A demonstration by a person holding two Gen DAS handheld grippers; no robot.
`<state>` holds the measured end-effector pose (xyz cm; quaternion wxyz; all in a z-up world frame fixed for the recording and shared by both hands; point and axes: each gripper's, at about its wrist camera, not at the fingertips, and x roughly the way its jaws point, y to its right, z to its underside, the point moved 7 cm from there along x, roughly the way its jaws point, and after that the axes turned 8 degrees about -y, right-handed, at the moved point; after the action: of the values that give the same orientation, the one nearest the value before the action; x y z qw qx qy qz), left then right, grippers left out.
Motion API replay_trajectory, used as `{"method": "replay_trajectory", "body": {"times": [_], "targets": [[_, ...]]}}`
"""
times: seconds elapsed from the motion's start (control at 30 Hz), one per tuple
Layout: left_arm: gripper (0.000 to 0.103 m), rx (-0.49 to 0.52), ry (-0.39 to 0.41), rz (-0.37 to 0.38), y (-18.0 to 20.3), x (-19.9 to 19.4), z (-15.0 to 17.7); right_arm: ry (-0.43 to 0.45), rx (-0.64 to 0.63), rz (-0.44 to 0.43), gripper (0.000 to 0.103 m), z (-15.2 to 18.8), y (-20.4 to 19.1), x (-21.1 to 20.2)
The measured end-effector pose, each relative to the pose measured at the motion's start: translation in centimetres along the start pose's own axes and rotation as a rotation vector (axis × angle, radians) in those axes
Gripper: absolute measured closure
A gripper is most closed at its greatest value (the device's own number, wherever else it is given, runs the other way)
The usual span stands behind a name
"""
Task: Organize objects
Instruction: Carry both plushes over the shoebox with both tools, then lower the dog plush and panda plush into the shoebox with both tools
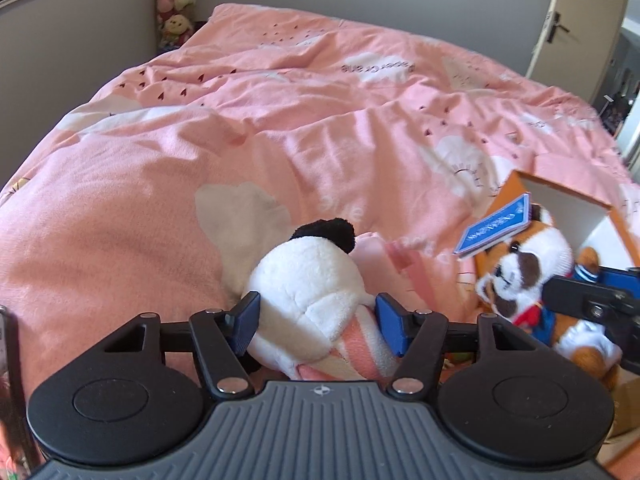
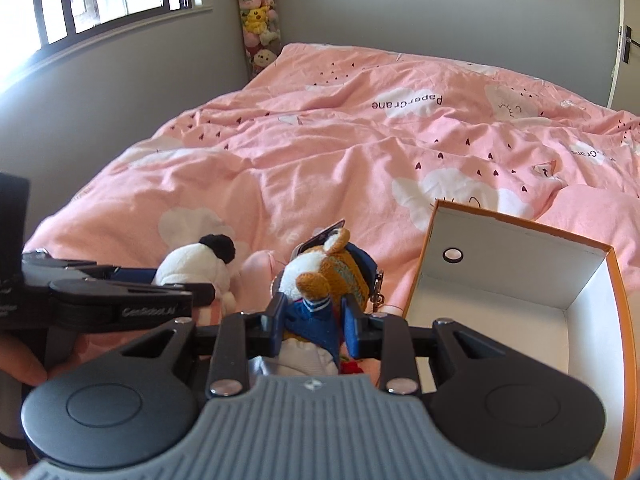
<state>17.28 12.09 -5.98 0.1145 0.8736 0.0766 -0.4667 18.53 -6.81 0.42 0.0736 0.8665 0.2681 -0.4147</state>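
The bed (image 2: 320, 152) is lying mostly bare toward its far edge, giving open room. The box (image 2: 592, 280) is sitting open near its right corner. The right tool (image 2: 310, 320) is clamping the fox toy (image 2: 320, 276) beside the box. The left tool (image 1: 316, 320) is closing around the panda toy (image 1: 308, 280); a loose pinch on soft plush could let it slip out.

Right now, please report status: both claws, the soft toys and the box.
Left claw around white-and-black plush toy, grip unconfirmed. Right claw shut on brown-and-white plush toy in blue jacket. Orange cardboard box open, nothing blocking.
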Motion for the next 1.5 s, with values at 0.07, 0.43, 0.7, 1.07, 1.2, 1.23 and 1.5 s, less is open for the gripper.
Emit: {"method": "replay_trajectory", "body": {"times": [0.07, 0.43, 0.7, 1.07, 1.2, 1.23, 1.5], "targets": [[0.032, 0.008, 0.019, 0.044, 0.6, -1.4, -0.3, 0.025, 0.006, 0.0, 0.072, -0.3, 0.0, -1.0], [0.032, 0.151, 0.148, 0.306, 9.1, -7.7, -2.9, 0.142, 0.034, 0.097, 0.072, -0.5, 3.4, -8.0], [0.032, 0.34, 0.093, 0.437, 17.4, -6.1, -1.9, 0.104, 0.099, 0.2, 0.072, 1.5, 9.6, -10.0], [0.032, 0.489, -0.088, 0.394, 21.0, 0.4, 0.6, -0.045, 0.265, 0.154, 0.072, 5.9, 14.6, -5.3], [0.032, 0.545, -0.141, 0.388, 21.0, 1.7, 1.7, -0.084, 0.277, 0.141, 0.072, 6.7, 14.9, -3.5], [0.032, 0.558, -0.155, 0.389, 21.1, 2.0, 1.8, -0.091, 0.278, 0.14, 0.072, 6.9, 14.9, -3.3], [0.032, 0.687, -0.254, 0.411, 21.5, 3.9, 2.2, -0.141, 0.286, 0.136, 0.072, 8.1, 15.5, -1.8]]}}
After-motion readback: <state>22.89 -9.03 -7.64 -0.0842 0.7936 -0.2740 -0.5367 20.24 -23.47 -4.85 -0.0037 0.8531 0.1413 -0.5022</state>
